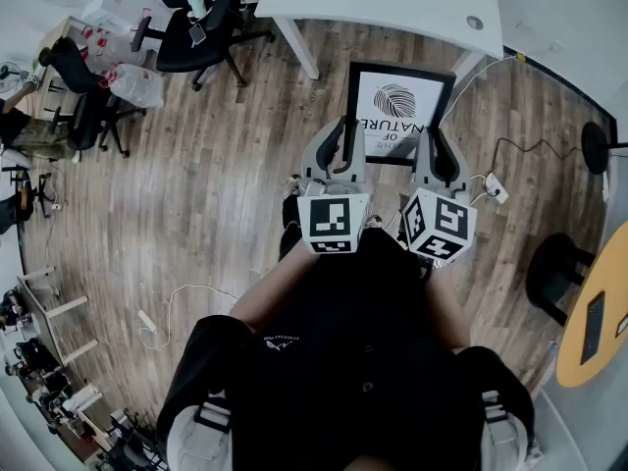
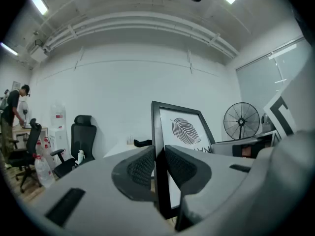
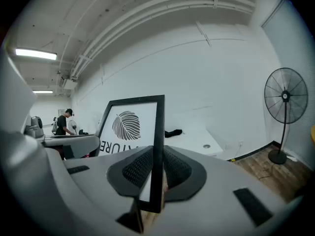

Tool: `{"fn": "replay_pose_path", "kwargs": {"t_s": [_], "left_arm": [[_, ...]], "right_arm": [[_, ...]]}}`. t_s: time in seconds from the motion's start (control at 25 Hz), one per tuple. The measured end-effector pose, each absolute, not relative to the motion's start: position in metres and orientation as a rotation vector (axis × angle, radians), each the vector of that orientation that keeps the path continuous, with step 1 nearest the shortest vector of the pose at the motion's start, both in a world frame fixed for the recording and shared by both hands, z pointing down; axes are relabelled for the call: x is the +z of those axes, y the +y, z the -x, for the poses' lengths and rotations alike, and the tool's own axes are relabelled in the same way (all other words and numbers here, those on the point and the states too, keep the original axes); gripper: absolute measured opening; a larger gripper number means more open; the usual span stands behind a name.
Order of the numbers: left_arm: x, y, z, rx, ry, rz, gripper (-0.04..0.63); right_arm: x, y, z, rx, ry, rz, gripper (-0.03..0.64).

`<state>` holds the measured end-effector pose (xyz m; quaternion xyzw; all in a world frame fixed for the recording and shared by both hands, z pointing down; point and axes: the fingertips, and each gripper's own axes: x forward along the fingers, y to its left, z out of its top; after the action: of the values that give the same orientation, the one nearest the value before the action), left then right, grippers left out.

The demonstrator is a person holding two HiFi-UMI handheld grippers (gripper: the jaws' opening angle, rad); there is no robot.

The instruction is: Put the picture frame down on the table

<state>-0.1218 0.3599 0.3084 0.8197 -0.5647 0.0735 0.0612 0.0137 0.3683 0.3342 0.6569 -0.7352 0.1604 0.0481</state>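
Note:
A black picture frame (image 1: 397, 111) with a white leaf print is held in the air above the wood floor, just short of the white table (image 1: 392, 3). My left gripper (image 1: 345, 137) is shut on the frame's left edge (image 2: 160, 156). My right gripper (image 1: 435, 145) is shut on its right edge (image 3: 157, 151). In both gripper views the frame stands upright between the ribbed pads. The white table's top (image 3: 197, 134) lies just beyond it.
Black office chairs (image 1: 201, 23) stand at the far left, and a person (image 3: 63, 124) works at a desk there. A standing fan (image 3: 284, 107) and a power strip (image 1: 494, 186) with cables are to the right. A round yellow table (image 1: 599, 312) is at the right edge.

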Motion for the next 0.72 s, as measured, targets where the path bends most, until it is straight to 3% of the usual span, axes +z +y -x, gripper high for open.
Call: {"fn": "replay_pose_path", "kwargs": {"t_s": [0.28,0.72], "left_arm": [[0.252,0.449,0.156,0.104,-1.784,-2.544,0.071],[0.258,0.559,0.278,0.021,-1.719,-2.57,0.071]], "right_arm": [[0.278,0.451,0.02,0.392,-2.347,-1.999,0.064],[0.278,0.566,0.141,0.356,-2.316,-2.013,0.064]]}}
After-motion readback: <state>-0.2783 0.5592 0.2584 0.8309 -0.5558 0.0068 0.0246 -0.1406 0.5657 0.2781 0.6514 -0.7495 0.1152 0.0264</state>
